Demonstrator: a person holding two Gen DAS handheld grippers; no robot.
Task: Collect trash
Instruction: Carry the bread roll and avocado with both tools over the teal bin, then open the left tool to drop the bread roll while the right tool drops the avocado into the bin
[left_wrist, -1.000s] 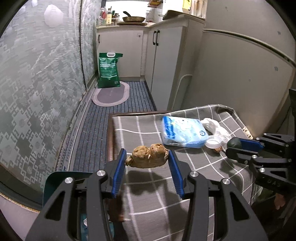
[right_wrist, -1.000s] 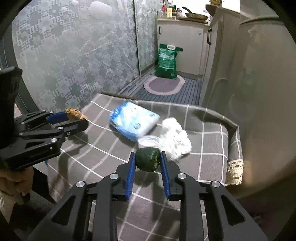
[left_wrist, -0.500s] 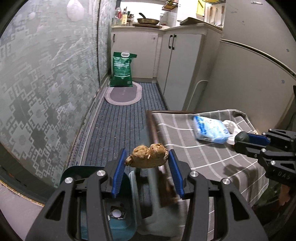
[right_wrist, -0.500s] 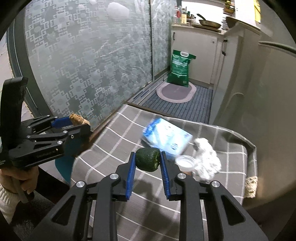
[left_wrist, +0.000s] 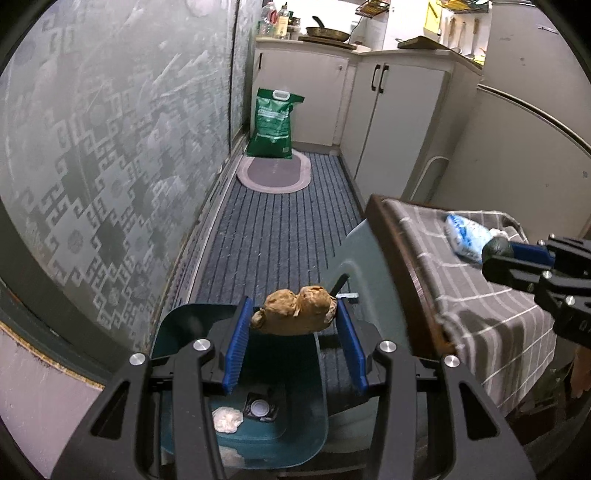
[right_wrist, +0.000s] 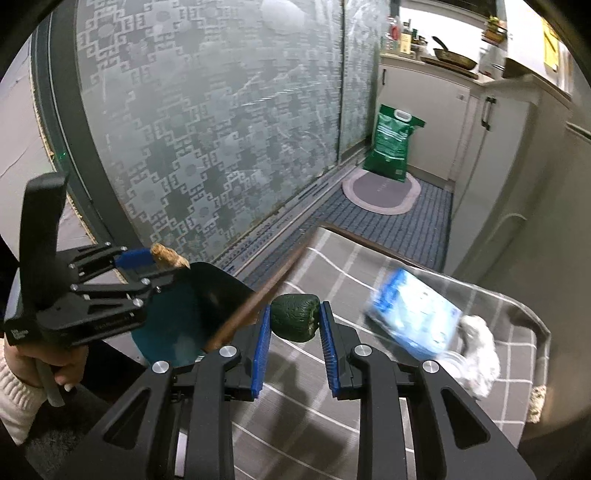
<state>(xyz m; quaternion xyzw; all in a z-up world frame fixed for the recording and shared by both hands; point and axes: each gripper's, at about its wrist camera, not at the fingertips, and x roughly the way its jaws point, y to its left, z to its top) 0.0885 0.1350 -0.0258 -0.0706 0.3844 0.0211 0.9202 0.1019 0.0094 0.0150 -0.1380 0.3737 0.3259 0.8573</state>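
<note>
The task stood partway through. The left gripper (left_wrist: 293, 334) was clenched on a lumpy brown scrap (left_wrist: 295, 311), carried in the air above the open teal bin (left_wrist: 295, 424) on the floor just left of the table; in the right wrist view the same gripper (right_wrist: 162, 264) sat at the far left over the bin's raised lid (right_wrist: 207, 291). Inside the bin lay a crumpled white wad (left_wrist: 227, 420) and a small dark piece with a round pale cap (left_wrist: 260, 407), so some rubbish looked already collected. The right gripper (right_wrist: 295, 325) was clamped on a dark green wrinkled lump (right_wrist: 294, 317), held over the near left edge of the checked tablecloth (right_wrist: 314, 398), short of the bin. On the cloth to the right were a blue-and-white plastic packet (right_wrist: 413, 317), a small clear lid (right_wrist: 452, 360) just beside it, and a crumpled white tissue (right_wrist: 478, 363) at the far right. By my reckoning, both held pieces had yet to be dropped in, the brown one being nearest to release, and the three things on the table remained to be fetched afterwards.
</note>
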